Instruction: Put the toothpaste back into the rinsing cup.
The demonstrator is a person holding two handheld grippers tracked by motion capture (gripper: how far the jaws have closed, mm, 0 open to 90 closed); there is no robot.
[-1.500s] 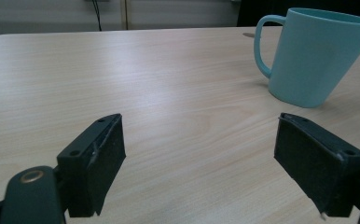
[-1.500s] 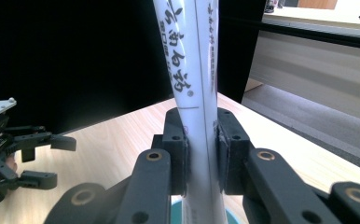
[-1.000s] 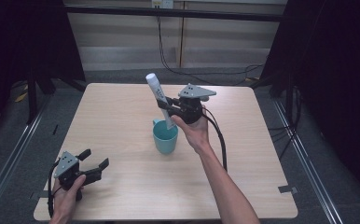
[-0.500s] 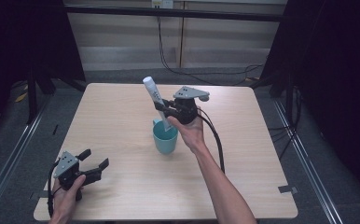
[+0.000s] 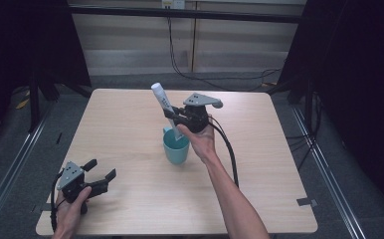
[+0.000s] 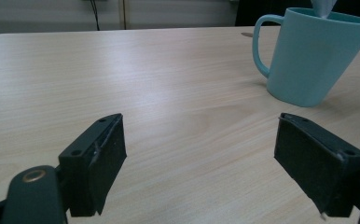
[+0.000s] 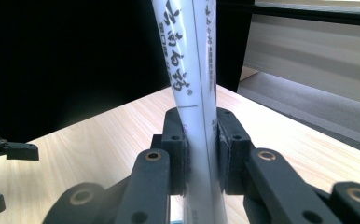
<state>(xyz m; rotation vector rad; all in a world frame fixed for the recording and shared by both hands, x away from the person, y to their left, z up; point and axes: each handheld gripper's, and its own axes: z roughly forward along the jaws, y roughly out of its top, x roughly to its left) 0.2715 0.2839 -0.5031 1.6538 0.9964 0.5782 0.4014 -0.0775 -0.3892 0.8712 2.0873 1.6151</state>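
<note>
At the table's near left corner the left gripper rests with jaws wide; mid-table stands a teal mug; above it the right gripper clamps a white tube, whose printed lettering the right gripper view shows.

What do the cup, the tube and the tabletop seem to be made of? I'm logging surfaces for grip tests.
Cup: likely matte teal plastic; even colour, moulded handle, soft sheen.
Tube: probably glossy white plastic laminate with printed lettering, pinched in the right tool.
Tabletop: pale wood-grain, perhaps laminate, with a smooth light sheen.
</note>
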